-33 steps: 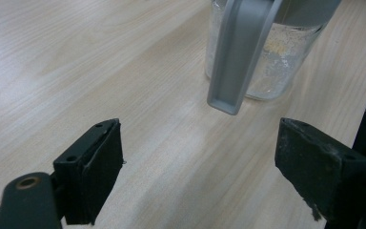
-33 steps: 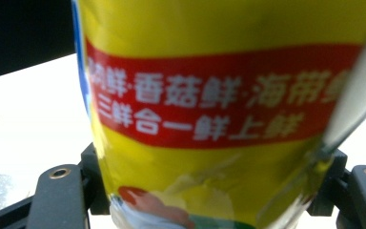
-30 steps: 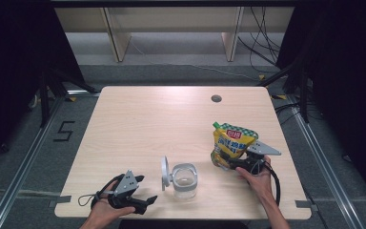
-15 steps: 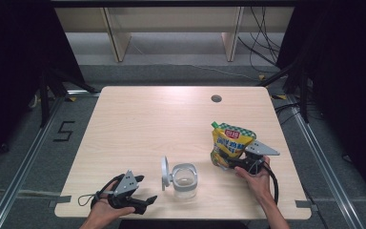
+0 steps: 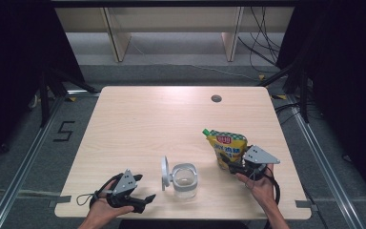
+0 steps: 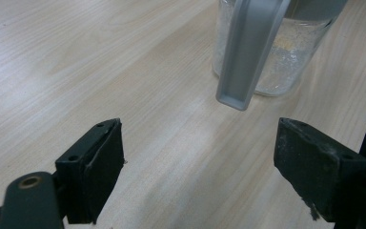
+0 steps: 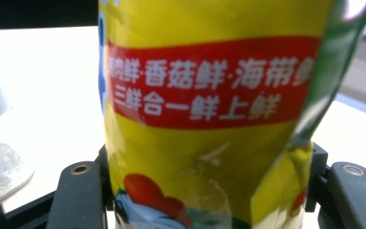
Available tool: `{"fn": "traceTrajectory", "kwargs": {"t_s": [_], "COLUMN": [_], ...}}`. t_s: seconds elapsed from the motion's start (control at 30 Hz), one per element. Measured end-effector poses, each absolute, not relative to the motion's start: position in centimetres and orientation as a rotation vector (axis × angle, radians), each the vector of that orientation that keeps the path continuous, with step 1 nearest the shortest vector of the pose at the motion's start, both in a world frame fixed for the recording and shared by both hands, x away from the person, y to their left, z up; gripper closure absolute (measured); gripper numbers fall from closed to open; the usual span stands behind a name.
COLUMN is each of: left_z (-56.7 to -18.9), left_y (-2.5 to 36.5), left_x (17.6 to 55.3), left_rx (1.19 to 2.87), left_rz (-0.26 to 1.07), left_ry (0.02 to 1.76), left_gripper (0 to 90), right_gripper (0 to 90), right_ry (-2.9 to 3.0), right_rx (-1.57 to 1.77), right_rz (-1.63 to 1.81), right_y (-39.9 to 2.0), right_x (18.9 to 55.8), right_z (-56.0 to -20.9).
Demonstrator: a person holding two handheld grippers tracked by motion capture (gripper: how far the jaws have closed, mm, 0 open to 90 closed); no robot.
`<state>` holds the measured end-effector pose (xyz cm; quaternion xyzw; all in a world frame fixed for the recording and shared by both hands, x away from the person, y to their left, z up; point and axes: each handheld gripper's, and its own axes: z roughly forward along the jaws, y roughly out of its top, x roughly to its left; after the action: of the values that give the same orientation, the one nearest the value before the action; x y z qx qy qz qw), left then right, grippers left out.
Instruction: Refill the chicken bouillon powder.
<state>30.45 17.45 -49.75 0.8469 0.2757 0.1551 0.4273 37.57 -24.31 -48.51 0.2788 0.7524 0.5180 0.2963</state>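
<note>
Pouch upright in the right claw, barely shifted from a second ago.
The right gripper (image 5: 233, 167) stays clenched on the yellow pouch (image 5: 228, 148) (red band, white print) at lower right; left gripper (image 5: 145, 200) released, unmoved, beside the jar (image 5: 183, 180).

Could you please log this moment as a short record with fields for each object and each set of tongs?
surface: wooden table
jar: clear jar, lid open to its left, near front edge
pouch: yellow pouch, upright, right of jar
left tongs: open, empty, aimed toward jar
right tongs: shut on yellow pouch near its base
</note>
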Motion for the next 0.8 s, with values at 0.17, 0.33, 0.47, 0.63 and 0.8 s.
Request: {"fn": "traceTrajectory", "kwargs": {"t_s": [0.17,0.33,0.47,0.63,0.8], "left_z": [-49.8,-49.8,-49.9,-49.9,-49.8], "left_y": [17.4,17.5,17.5,17.4,17.4], "left_x": [30.3,30.5,30.5,30.3,30.4], "left_rx": [2.104,2.098,2.101,2.104,2.117], "left_rz": [0.383,0.387,0.393,0.367,0.388], "left_ry": [0.715,0.692,0.690,0.723,0.697], "left_gripper": [16.8,16.7,16.7,16.7,16.7], "right_gripper": [36.7,36.8,36.9,36.9,36.9], "right_ry": [2.001,2.003,2.014,2.026,2.037], "right_rx": [0.685,0.603,0.538,0.466,0.351], "right_rz": [1.321,1.268,1.234,1.154,1.036], "right_y": [-24.1,-23.5,-23.0,-22.6,-22.2], "right_x": [36.6,35.4,33.9,32.7,31.6], "right_z": [-47.8,-47.2,-46.4,-46.0,-45.6]}}
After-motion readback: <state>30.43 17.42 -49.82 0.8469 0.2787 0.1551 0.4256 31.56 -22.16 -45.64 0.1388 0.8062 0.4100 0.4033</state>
